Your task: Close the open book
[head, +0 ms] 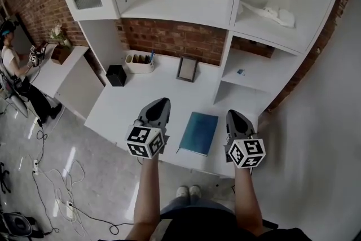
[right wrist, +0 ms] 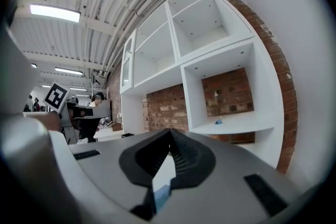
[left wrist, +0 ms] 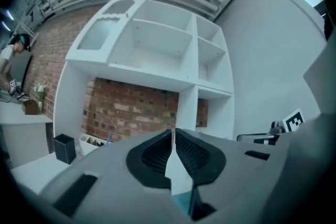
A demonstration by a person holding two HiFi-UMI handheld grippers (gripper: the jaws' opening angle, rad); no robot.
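A teal book (head: 198,132) lies closed and flat on the white desk (head: 127,104), near its front edge. My left gripper (head: 160,103) hovers just left of the book, and my right gripper (head: 234,115) hovers just right of it; both point level toward the shelving and touch nothing. In the left gripper view the ribbed pads (left wrist: 157,153) meet at the tips with nothing between them, and a sliver of the book (left wrist: 181,201) shows below. The right gripper (right wrist: 169,132) also stands shut and empty, with a blue sliver of the book (right wrist: 161,195) beneath.
At the back of the desk stand a black box (head: 116,75), a white tray of pens (head: 139,62) and a small picture frame (head: 186,69). White shelving (head: 225,20) rises behind against a brick wall. A person (head: 14,68) sits far left; cables (head: 51,178) lie on the floor.
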